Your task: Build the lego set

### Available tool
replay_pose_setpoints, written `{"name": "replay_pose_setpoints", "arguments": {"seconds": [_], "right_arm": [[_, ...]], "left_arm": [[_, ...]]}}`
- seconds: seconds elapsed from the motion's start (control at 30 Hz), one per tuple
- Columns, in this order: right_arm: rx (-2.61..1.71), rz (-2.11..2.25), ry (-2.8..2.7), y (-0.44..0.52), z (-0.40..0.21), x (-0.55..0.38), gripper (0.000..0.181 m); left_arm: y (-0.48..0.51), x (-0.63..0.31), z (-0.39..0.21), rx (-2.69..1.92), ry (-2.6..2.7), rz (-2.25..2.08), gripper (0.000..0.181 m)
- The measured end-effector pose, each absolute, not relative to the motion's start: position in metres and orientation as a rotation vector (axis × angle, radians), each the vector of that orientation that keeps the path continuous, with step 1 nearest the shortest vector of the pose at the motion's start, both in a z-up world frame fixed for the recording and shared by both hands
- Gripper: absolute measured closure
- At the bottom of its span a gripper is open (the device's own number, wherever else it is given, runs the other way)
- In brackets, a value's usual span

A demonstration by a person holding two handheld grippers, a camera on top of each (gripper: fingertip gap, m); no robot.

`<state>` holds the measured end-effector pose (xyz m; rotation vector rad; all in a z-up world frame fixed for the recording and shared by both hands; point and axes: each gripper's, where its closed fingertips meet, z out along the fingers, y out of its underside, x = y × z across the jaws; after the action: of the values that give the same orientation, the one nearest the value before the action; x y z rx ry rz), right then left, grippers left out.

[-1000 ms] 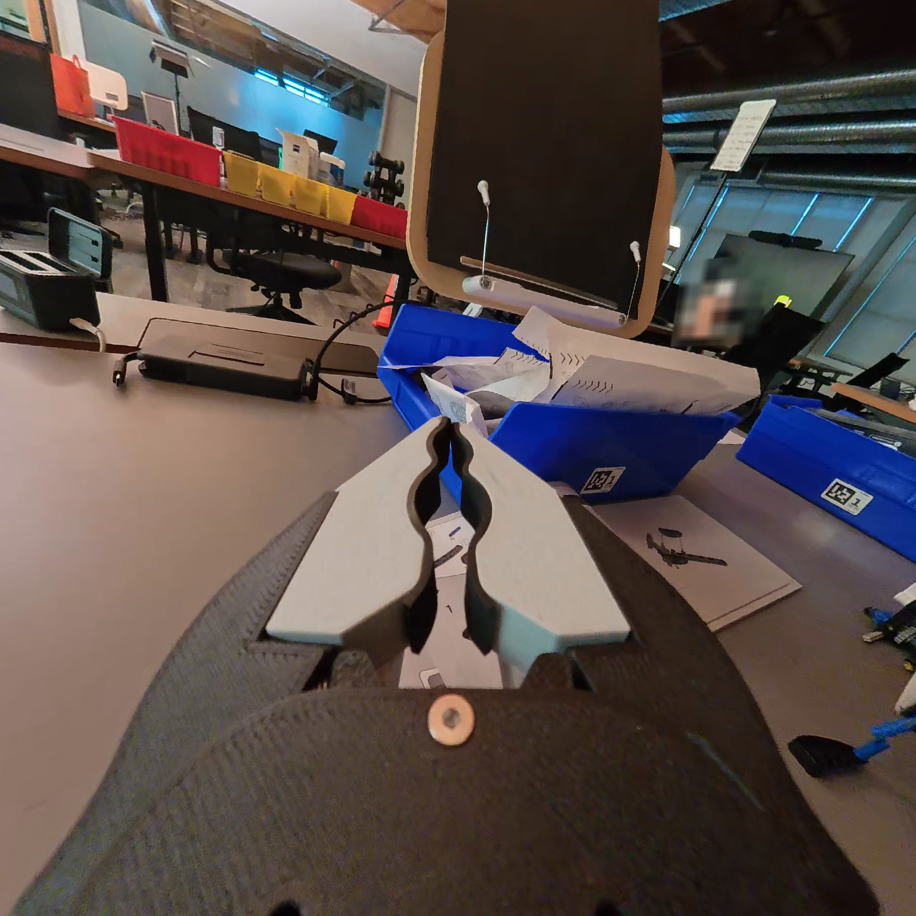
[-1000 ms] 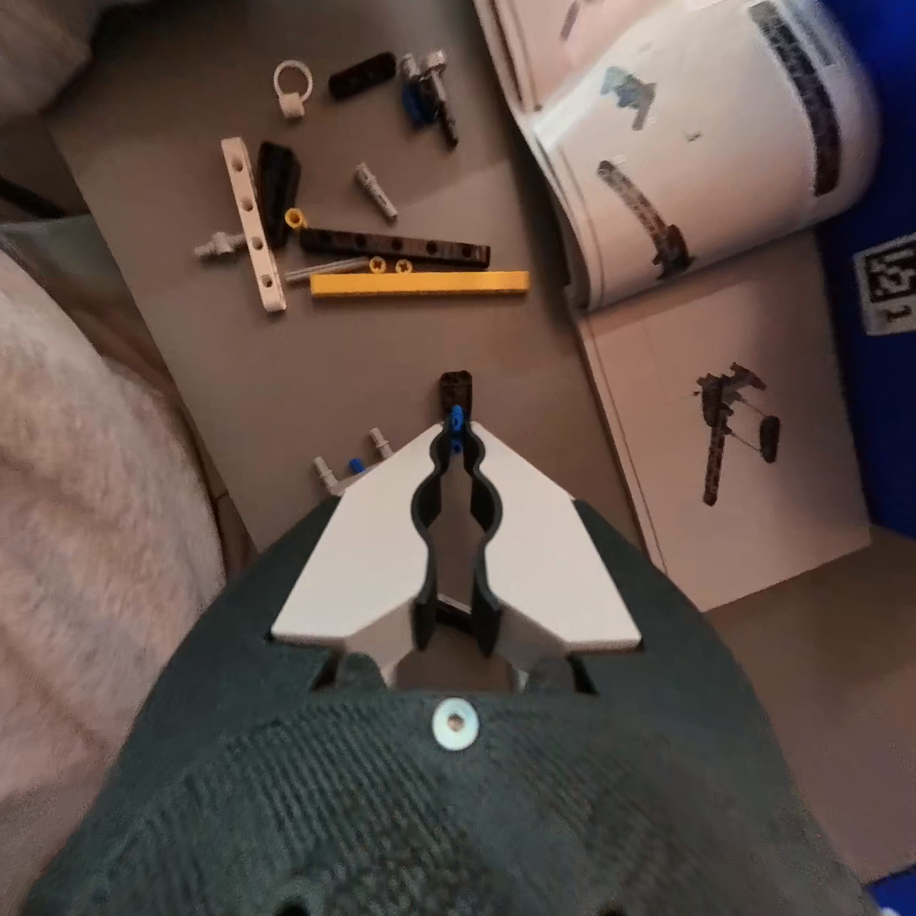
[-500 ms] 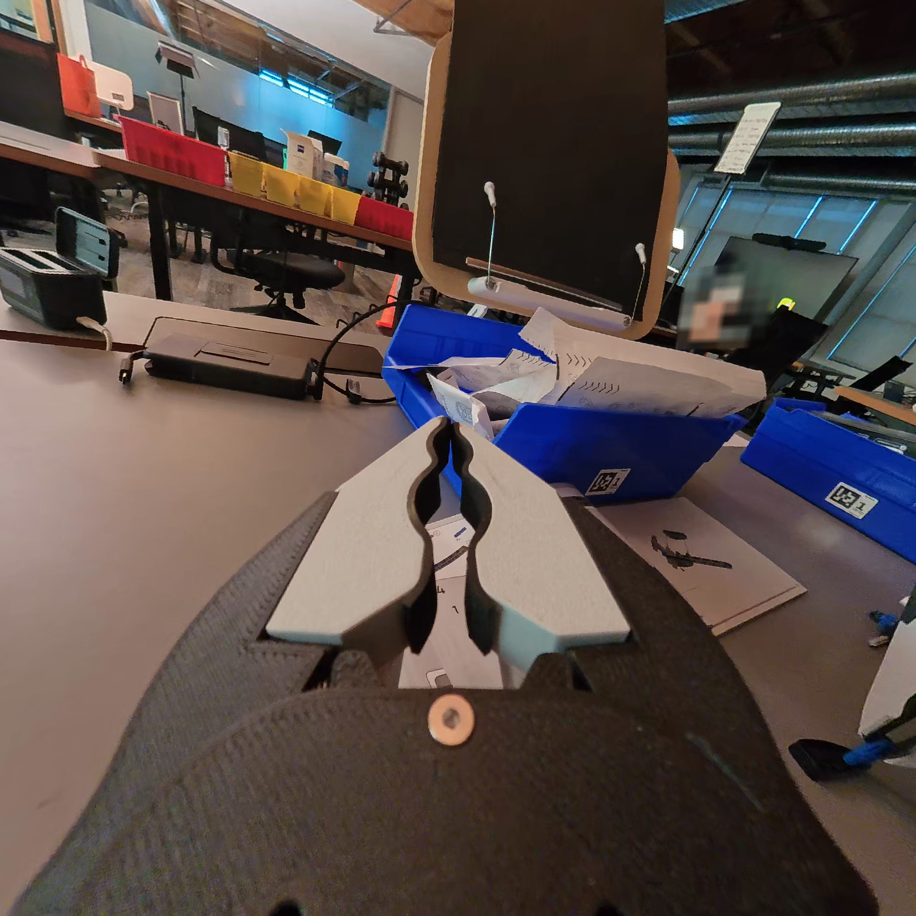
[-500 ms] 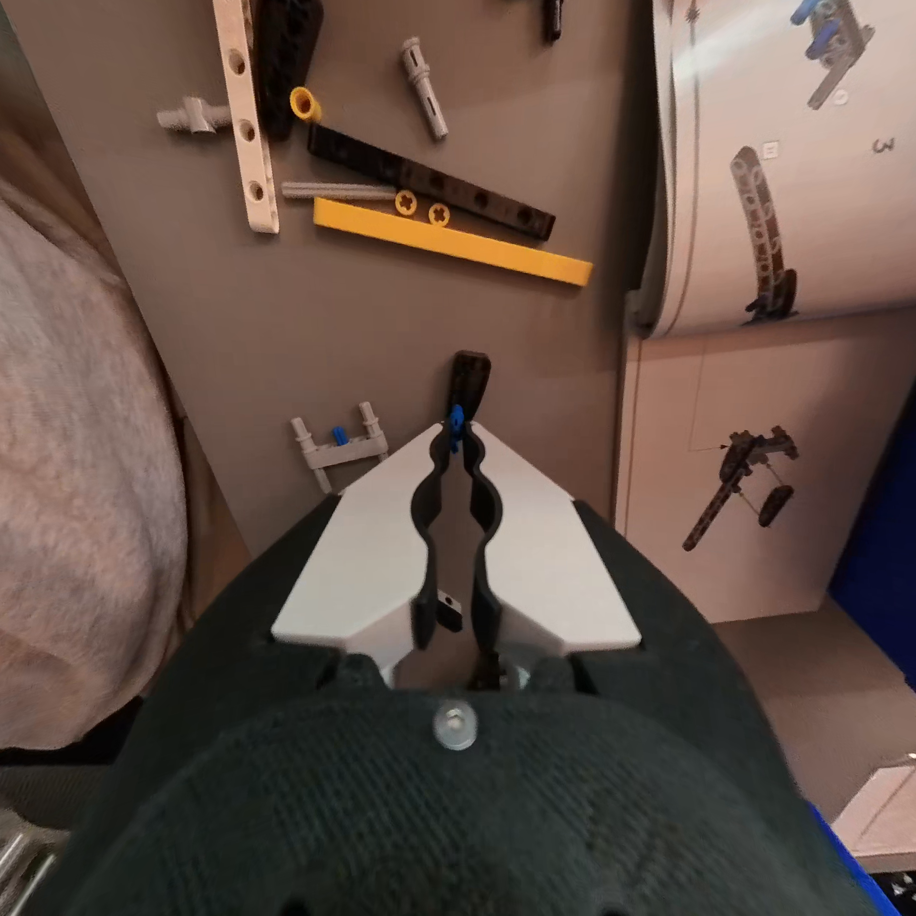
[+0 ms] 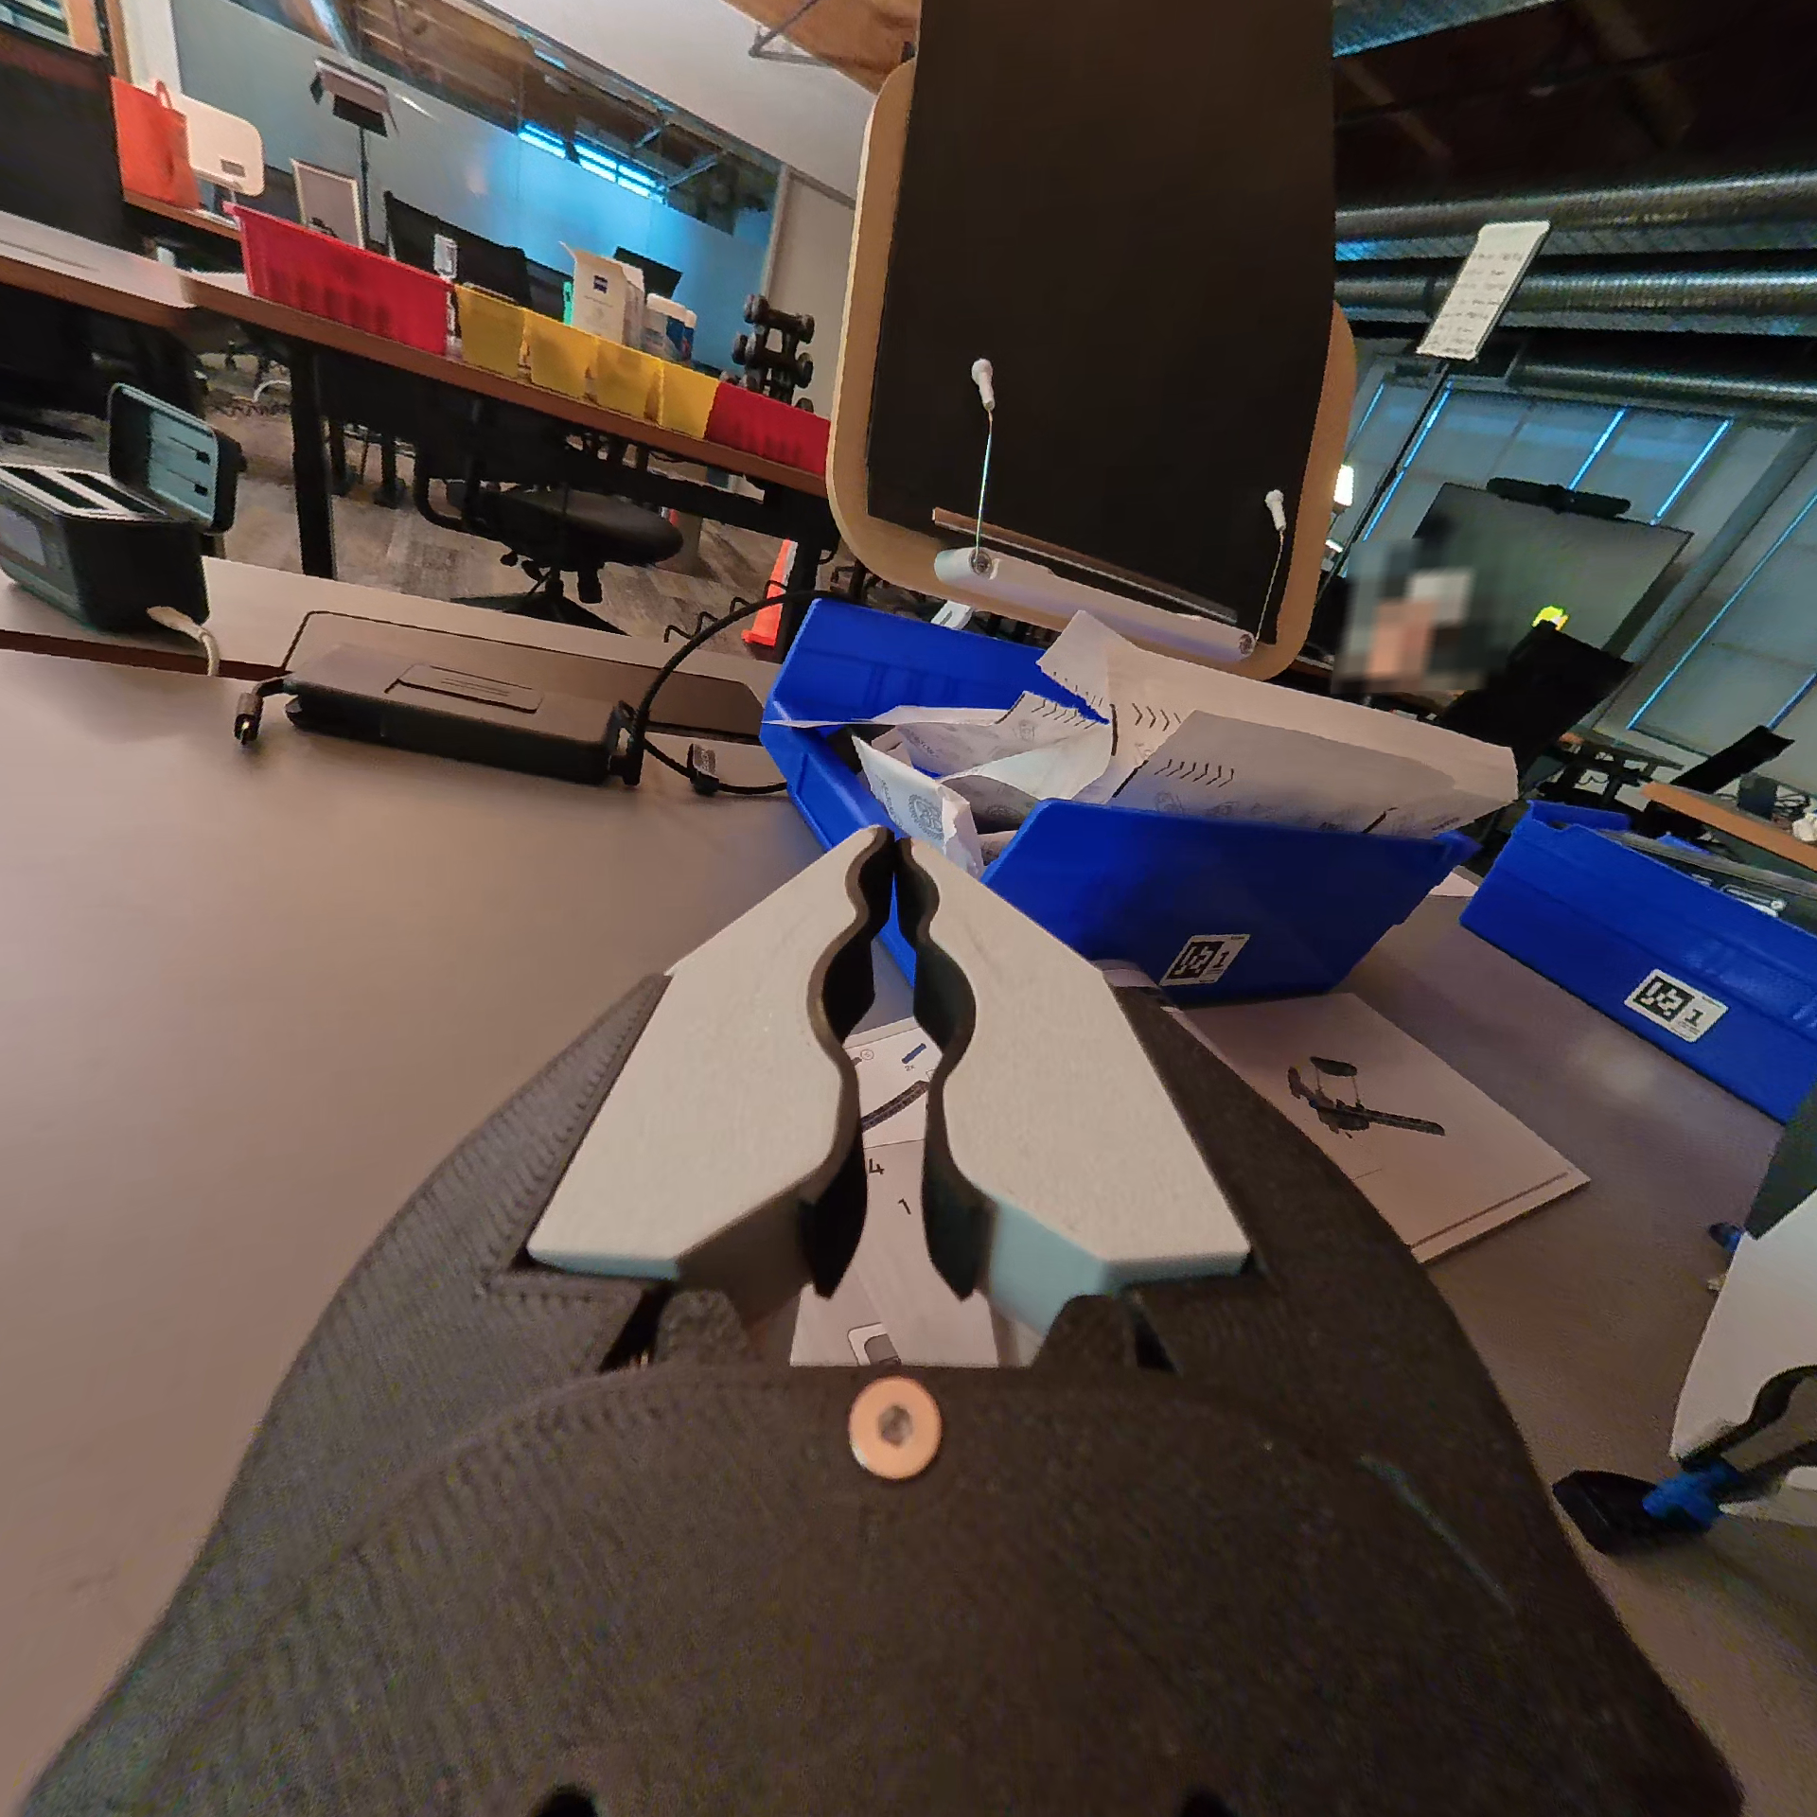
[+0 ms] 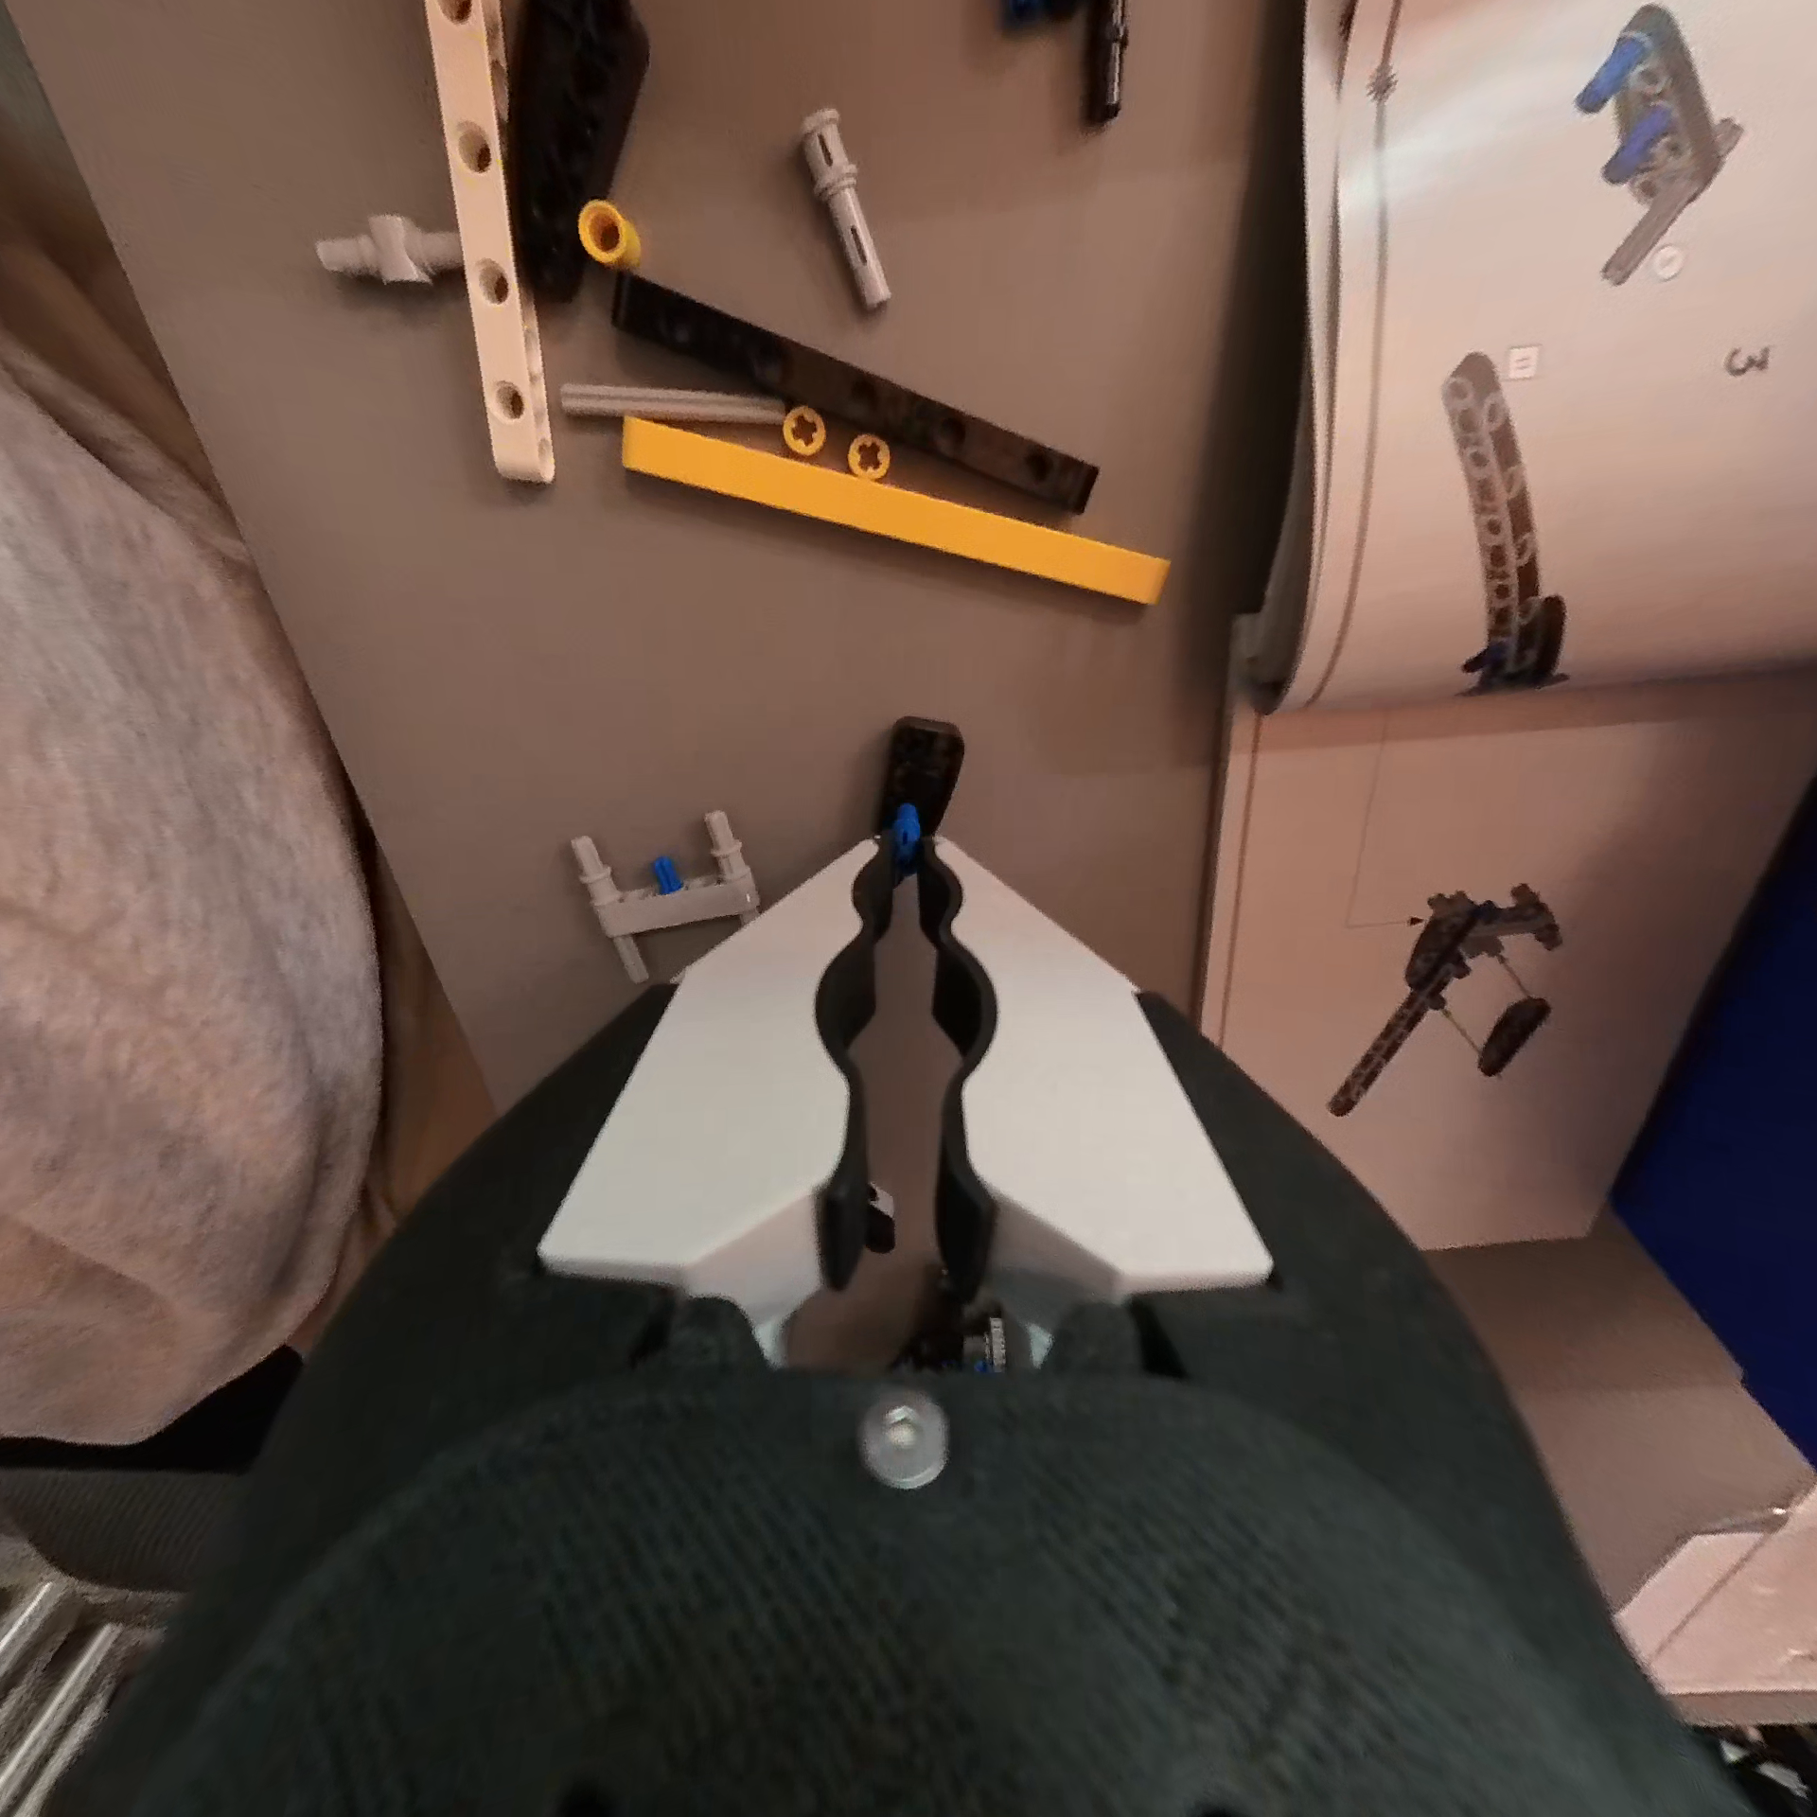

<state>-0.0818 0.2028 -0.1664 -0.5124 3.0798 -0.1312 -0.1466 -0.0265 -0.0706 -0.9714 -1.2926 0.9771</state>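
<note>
My right gripper point(image 6: 903, 850) is shut on a small black piece with a blue pin point(image 6: 922, 772) and holds it just above the grey table, gripping at the pin. Beyond it lie loose parts: a yellow beam point(image 6: 895, 501), a long black beam point(image 6: 855, 393), a white beam point(image 6: 492, 246), a grey H-shaped connector point(image 6: 669, 900) and a grey pin point(image 6: 846, 206). My left gripper point(image 5: 890, 848) is shut and empty, hovering over the open instruction booklet point(image 5: 1377, 1111). The right gripper point(image 5: 1760, 1377) with its black piece point(image 5: 1603, 1504) shows at the left wrist view's right edge.
The booklet point(image 6: 1573, 393) lies right of the parts. A blue bin of torn paper bags point(image 5: 1180, 885) stands beyond it, with a second blue bin point(image 5: 1652, 944) to the right. A black power brick with cable point(image 5: 462, 698) lies far left. A person's sleeve point(image 6: 147, 885) is at the left. Across from one pair of fingers to the other is roughly 25 cm. My right gripper's tips are some 6 cm from the grey H-shaped connector point(image 6: 669, 900).
My right gripper has carried the black piece closer over the loose parts and now shows further into the left wrist view's right edge. The left gripper has barely moved.
</note>
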Motion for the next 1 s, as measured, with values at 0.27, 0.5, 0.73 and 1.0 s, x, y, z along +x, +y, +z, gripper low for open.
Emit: {"name": "replay_pose_setpoints", "arguments": {"seconds": [0.27,0.5,0.73,1.0], "right_arm": [[-0.536,-0.096,3.072,0.2028,-0.167,-0.0801,0.178],[-0.531,-0.093,3.073,0.2027,-0.1677,-0.0792,0.178],[-0.518,-0.084,3.078,0.2027,-0.1678,-0.0793,0.178],[-0.504,-0.065,3.078,0.2029,-0.168,-0.0793,0.178]], "left_arm": [[-0.028,-0.1463,-0.0711,-0.964,-1.296,0.971,0.181],[-0.0262,-0.1462,-0.0697,-0.968,-1.284,0.971,0.181],[-0.026,-0.1463,-0.0699,-0.967,-1.285,0.967,0.181],[-0.026,-0.1461,-0.0695,-0.964,-1.285,0.966,0.181]]}}
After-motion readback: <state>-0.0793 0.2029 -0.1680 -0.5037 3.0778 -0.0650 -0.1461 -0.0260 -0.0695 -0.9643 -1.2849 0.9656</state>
